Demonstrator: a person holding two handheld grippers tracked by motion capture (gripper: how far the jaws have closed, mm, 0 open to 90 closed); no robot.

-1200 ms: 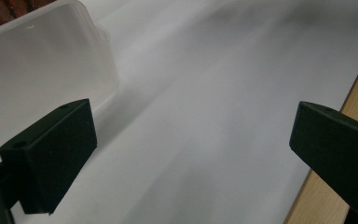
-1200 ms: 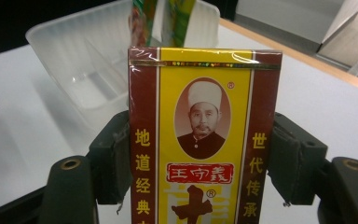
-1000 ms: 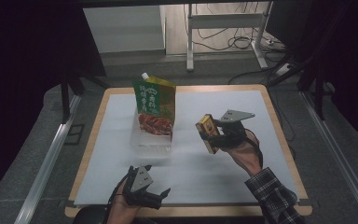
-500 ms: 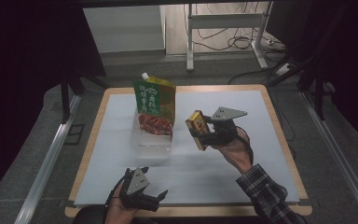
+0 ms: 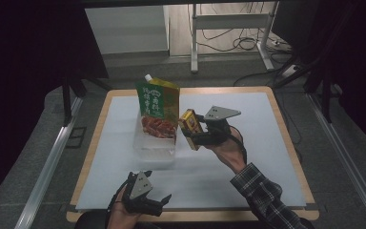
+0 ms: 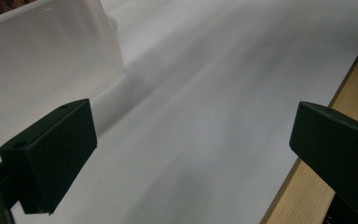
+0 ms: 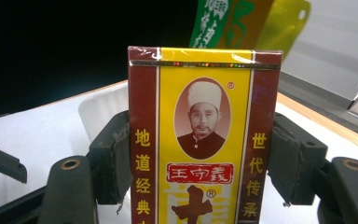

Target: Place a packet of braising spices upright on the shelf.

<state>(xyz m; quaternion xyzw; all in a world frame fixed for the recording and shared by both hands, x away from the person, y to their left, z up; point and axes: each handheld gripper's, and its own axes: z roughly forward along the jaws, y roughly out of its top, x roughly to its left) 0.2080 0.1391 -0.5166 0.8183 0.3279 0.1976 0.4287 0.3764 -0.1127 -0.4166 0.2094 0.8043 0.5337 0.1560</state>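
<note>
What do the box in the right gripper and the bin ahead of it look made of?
Box: likely cardboard under glossy clear film; glare and a shiny strip cross its top edge. Bin: translucent, frosted plastic, since the pouch shows through its wall. Right gripper clamps the box.

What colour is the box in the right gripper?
Yellow with dark red side bands; the box shows best in the right gripper view.
</note>
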